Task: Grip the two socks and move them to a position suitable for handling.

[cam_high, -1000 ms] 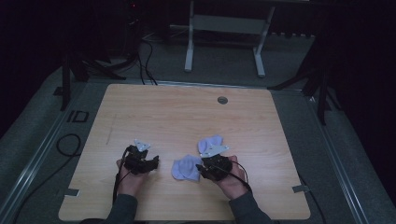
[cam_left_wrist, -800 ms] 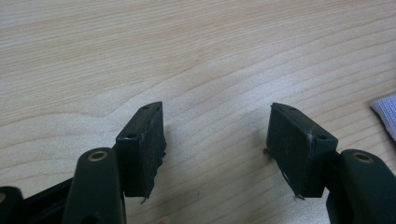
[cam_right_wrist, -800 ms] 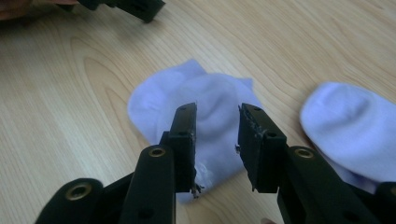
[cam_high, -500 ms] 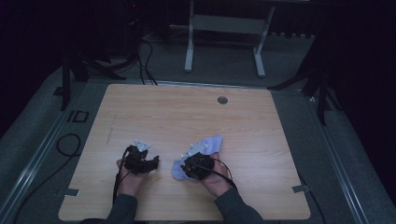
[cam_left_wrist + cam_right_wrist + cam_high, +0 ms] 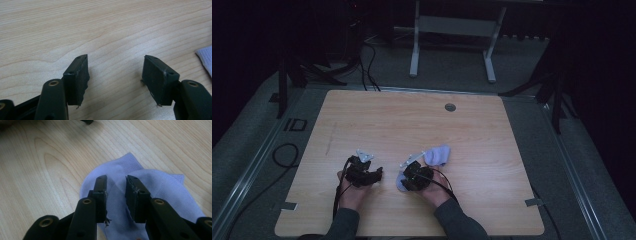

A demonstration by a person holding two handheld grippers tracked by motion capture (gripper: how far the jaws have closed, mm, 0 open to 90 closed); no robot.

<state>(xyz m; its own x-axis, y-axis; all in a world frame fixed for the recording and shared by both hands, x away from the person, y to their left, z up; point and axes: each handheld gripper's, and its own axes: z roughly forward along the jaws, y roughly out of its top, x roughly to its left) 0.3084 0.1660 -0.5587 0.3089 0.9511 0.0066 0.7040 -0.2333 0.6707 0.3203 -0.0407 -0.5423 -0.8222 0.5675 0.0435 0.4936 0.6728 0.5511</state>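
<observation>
Right gripper (image 5: 115,182) over a pale blue sock (image 5: 150,195) — jaws a little apart, nothing pinched.

Its two black jaws stand on either side of a flat stretch of the sock and have just been opening slightly; the fabric lies between them, but the pads do not press on it. Ribbed and rumpled, the sock (image 5: 435,156) lies on the wooden table (image 5: 412,125) near the front edge, partly under the right gripper (image 5: 412,176). Beside it the left gripper (image 5: 362,172) rests with jaws (image 5: 116,75) wide apart — bare wood between them, the sock's edge (image 5: 205,58) off to one side.
</observation>
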